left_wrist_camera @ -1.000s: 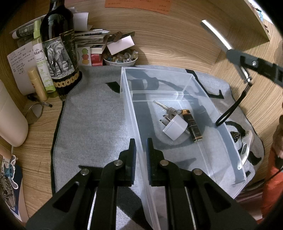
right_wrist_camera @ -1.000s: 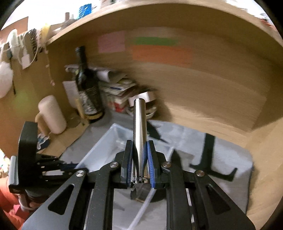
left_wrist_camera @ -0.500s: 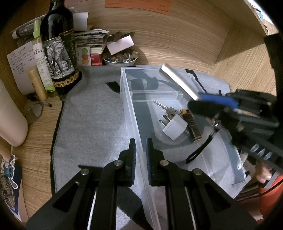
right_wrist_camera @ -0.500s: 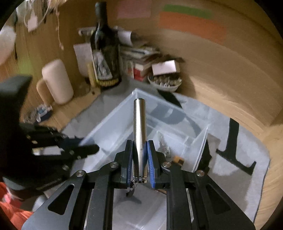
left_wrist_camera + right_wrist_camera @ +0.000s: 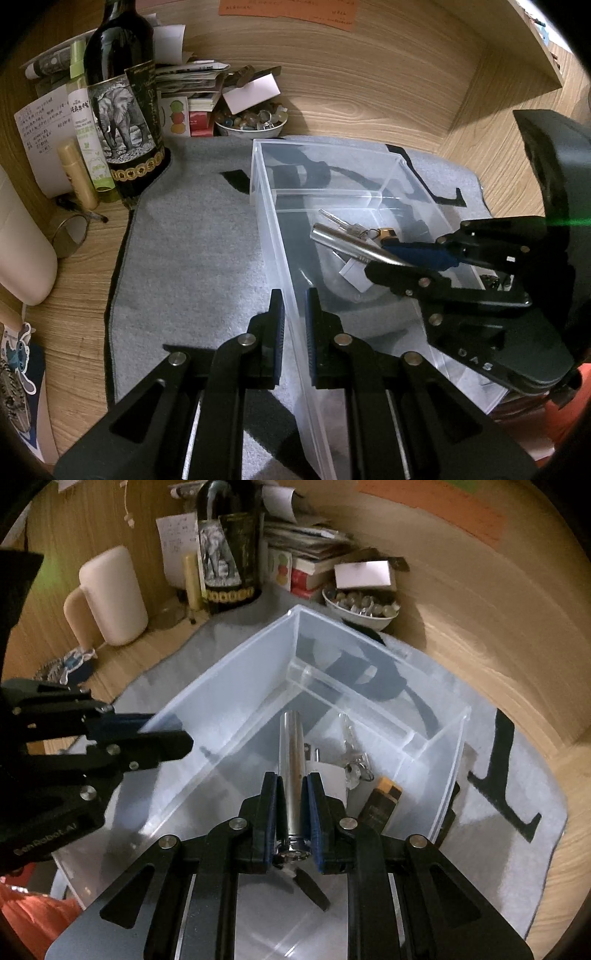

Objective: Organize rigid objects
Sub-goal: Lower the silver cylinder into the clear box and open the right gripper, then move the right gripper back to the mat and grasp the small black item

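Observation:
A clear plastic bin (image 5: 332, 170) with a divider sits on a grey mat (image 5: 192, 258). My left gripper (image 5: 293, 306) is shut on the bin's near left wall (image 5: 284, 280). My right gripper (image 5: 291, 786) is shut on a silver metal cylinder (image 5: 291, 753) with a black wrist strap and holds it inside the bin, above the bottom. In the left wrist view the cylinder (image 5: 347, 242) points left over the contents. In the bin lie keys (image 5: 351, 760), a white plug adapter (image 5: 330, 775) and a dark lighter (image 5: 380, 803).
A dark wine bottle (image 5: 122, 99), a green spray bottle (image 5: 86, 122), papers and books, and a bowl of stones (image 5: 251, 122) stand along the wooden back wall. A cream container (image 5: 110, 594) stands on the left.
My right gripper has come down and left with the cylinder, from above the bin into it, low over the keys and adapter. My left gripper has stayed on the bin wall.

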### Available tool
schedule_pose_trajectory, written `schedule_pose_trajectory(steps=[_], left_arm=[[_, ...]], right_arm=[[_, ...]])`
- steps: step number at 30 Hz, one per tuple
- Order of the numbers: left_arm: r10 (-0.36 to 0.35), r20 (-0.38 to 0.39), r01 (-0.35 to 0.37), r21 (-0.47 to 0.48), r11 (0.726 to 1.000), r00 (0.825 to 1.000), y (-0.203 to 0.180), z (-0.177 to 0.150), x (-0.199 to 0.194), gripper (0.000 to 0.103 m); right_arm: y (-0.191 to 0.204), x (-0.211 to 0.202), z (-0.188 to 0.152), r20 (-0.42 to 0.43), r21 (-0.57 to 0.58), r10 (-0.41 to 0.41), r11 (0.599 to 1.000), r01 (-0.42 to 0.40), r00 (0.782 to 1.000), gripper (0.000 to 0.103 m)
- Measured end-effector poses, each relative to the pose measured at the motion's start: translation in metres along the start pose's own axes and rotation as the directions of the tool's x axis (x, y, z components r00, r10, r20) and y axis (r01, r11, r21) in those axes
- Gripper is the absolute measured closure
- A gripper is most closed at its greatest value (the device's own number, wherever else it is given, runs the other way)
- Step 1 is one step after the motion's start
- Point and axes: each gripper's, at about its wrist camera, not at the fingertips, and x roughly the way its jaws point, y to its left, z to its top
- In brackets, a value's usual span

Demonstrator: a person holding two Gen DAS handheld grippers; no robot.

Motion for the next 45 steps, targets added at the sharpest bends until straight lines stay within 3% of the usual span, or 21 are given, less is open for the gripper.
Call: schedule_pose_trajectory(steps=[14,17,19,22,30,37,45], left_arm=[[0.000,0.000,0.000,-0.002,1.000,1.000,-0.001,0.000,0.000,0.093],[0.000,0.000,0.000,-0.003,1.000,1.000,-0.001,0.000,0.000,0.093],[0.000,0.000,0.000,-0.002,1.000,1.000,-0.001,0.000,0.000,0.093],[0.001,0.001,-0.001,0.000,1.000,1.000,-0.002,0.000,-0.001,0.093],[0.000,0.005,0.000,0.001,1.000,1.000,-0.004,0.000,-0.003,0.093],[0.001,0.005,-0.001,0.001,1.000,1.000,-0.004,0.000,-0.003,0.093],[0.000,0.005,0.000,0.001,1.000,1.000,-0.003,0.000,-0.003,0.093]], right_arm=[[0.001,-0.003,-0.002,0.000,0.004,0.011,1.000,-0.011,1.000,0.085],[-0.002,-0.010,-0.002,0.029,0.023,0.010,1.000,-0.011,1.000,0.072],[-0.008,-0.019,-0.002,0.065,0.047,0.001,0.999,-0.004,0.998,0.055],[-0.020,-0.035,-0.001,0.118,0.092,-0.028,0.996,0.017,0.993,0.045],[-0.076,-0.076,-0.007,0.202,0.260,-0.154,0.961,0.099,0.967,0.033],[-0.120,-0.072,-0.024,0.131,0.354,-0.221,0.921,0.163,0.966,0.033],[-0.144,-0.028,-0.049,-0.008,0.399,-0.160,0.904,0.150,0.987,0.033]])
